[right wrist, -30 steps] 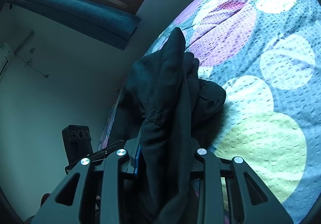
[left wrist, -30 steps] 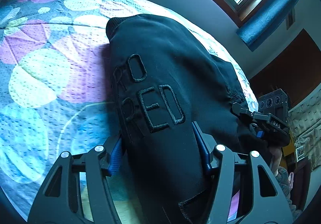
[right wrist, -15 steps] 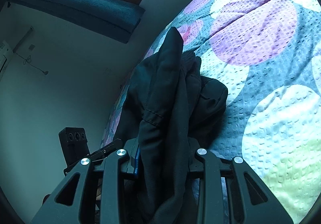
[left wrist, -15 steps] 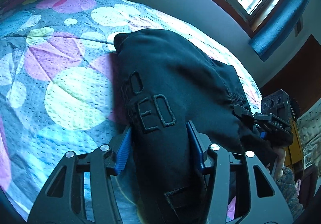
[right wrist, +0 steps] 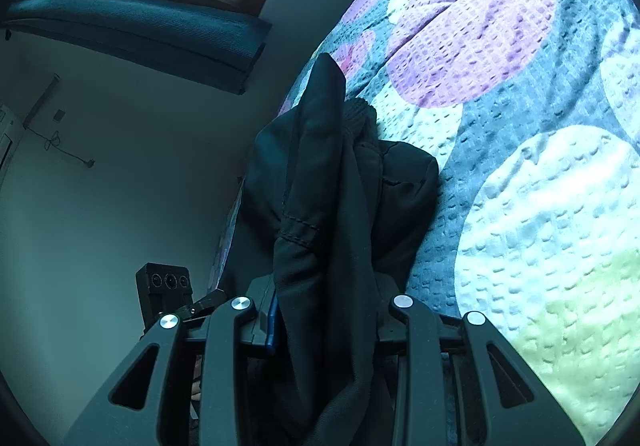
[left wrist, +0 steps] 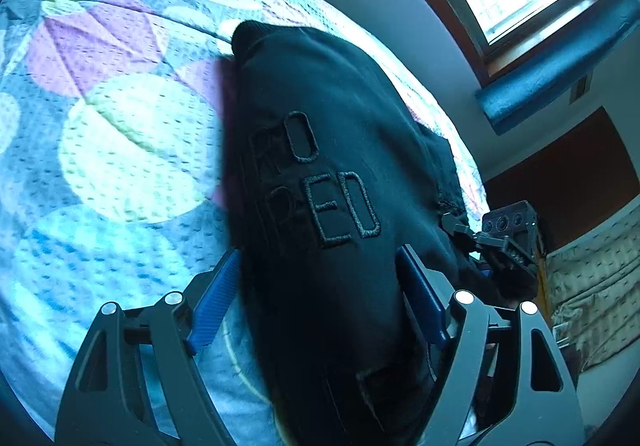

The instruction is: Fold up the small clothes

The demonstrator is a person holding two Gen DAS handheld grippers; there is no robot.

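Draping thick and black across the bed (left wrist: 120,134), the garment (left wrist: 328,166) fills the space ahead of the left hand-held gripper (left wrist: 320,286). Raised stitched letters, black on black, run across its top face, reading roughly "RO" over "RED". A ribbed cuff or hem pokes out at the far end, and a sewn patch outline shows close to the camera. That left hand-held gripper has just been opening: its blue pads (left wrist: 214,302) stand wide on either side of the cloth; on the left a gap shows between pad and fabric, and the right pad sits at the cloth's edge, where I can't tell whether it touches. Over on the right hand-held gripper (right wrist: 324,310), the garment (right wrist: 328,214) is bunched into a narrow upright fold, seam stitching visible, and the jaws are drawn in close, pinching that fold between them. Beyond it the fabric slumps onto the quilted bedspread (right wrist: 540,186) of pale, purple and green circles. From the left view, the right hand-held gripper (left wrist: 496,246) sits just off the cloth's right edge.
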